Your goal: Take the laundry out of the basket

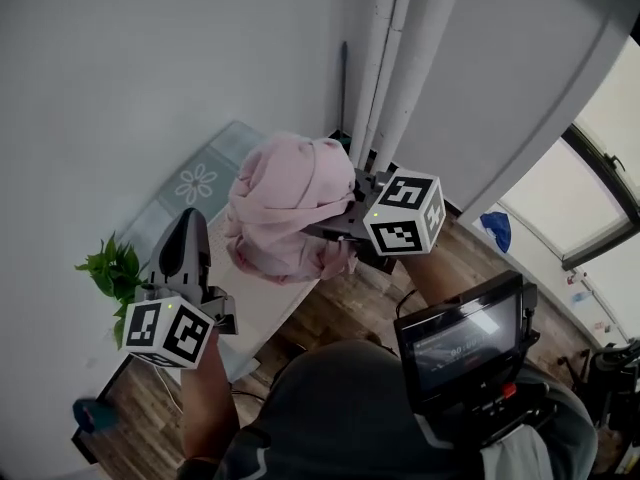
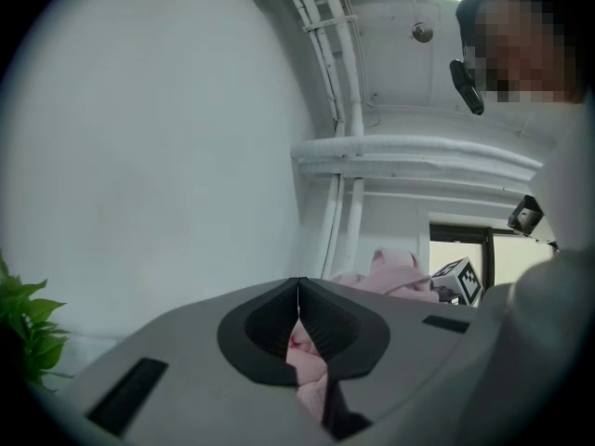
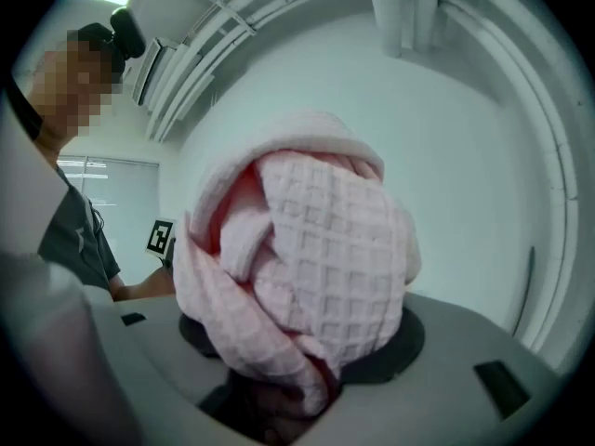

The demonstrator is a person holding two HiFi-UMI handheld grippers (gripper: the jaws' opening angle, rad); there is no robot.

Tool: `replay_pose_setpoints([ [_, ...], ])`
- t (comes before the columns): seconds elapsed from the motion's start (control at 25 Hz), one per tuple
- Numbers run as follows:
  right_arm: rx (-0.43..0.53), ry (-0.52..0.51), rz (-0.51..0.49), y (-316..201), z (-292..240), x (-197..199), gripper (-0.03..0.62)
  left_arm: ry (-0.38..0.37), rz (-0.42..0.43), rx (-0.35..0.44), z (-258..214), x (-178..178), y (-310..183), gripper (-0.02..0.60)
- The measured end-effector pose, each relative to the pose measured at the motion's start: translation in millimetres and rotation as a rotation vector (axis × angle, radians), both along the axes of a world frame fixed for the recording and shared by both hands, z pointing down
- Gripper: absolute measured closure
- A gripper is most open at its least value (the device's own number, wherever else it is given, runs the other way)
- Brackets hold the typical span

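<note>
Lifting out: right tongs (image 1: 338,226) clamped on bunched pink towel (image 1: 288,200); left tongs (image 1: 190,226) shut, pinching its edge. Next: lower to table (image 1: 262,313) beneath, release.

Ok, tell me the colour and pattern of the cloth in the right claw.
Pale pink cloth, waffle-grid texture; clearest in the right gripper view.

Right tongs (image 3: 279,402) — jaws under pink towel (image 3: 321,268)

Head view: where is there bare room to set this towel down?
The white surface below the towel, between left gripper and wood floor, looks bare. The flowered mat beyond also looks free. The plant crowds the left side.
</note>
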State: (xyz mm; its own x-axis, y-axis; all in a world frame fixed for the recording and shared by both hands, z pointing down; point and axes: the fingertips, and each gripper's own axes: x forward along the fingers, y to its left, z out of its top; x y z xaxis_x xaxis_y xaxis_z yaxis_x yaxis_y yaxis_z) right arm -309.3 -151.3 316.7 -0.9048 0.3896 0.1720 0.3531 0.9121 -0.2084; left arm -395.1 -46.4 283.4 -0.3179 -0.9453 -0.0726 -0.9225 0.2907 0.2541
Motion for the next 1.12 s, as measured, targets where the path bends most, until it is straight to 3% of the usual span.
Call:
replay_pose_setpoints([
  [0.16, 0.005, -0.070, 0.094, -24.2, -24.4, 26.9, 0.307, -0.034, 0.033, -0.035, -6.9, 14.9, -14.3, 0.571],
  [0.36, 0.010, -0.115, 0.215, -38.3, -29.9, 43.6, 0.307, -0.033, 0.113, 0.005, 4.8, 17.4, -28.6, 0.571],
  [0.56, -0.012, -0.180, 0.348, -107.7, -63.0, 134.7, 0.307, -0.071, 0.242, -0.039, -18.0, 99.9, -112.0, 0.571],
  [0.8, 0.020, -0.192, 0.500, -140.2, -60.9, 177.1, 0.307, -0.079, 0.280, -0.028, -7.4, 126.2, -151.8, 0.572],
  [1.0, 0.015, -0.209, 0.654, -184.2, -64.6, 262.9, 0.307, -0.086, 0.381, -0.032, -14.3, 200.3, -205.5, 0.572],
  [1.12, 0.037, -0.194, 0.727, -197.3, -56.7, 284.0, 0.307, -0.104, 0.420, -0.071, -5.2, 221.2, -223.8, 0.571],
])
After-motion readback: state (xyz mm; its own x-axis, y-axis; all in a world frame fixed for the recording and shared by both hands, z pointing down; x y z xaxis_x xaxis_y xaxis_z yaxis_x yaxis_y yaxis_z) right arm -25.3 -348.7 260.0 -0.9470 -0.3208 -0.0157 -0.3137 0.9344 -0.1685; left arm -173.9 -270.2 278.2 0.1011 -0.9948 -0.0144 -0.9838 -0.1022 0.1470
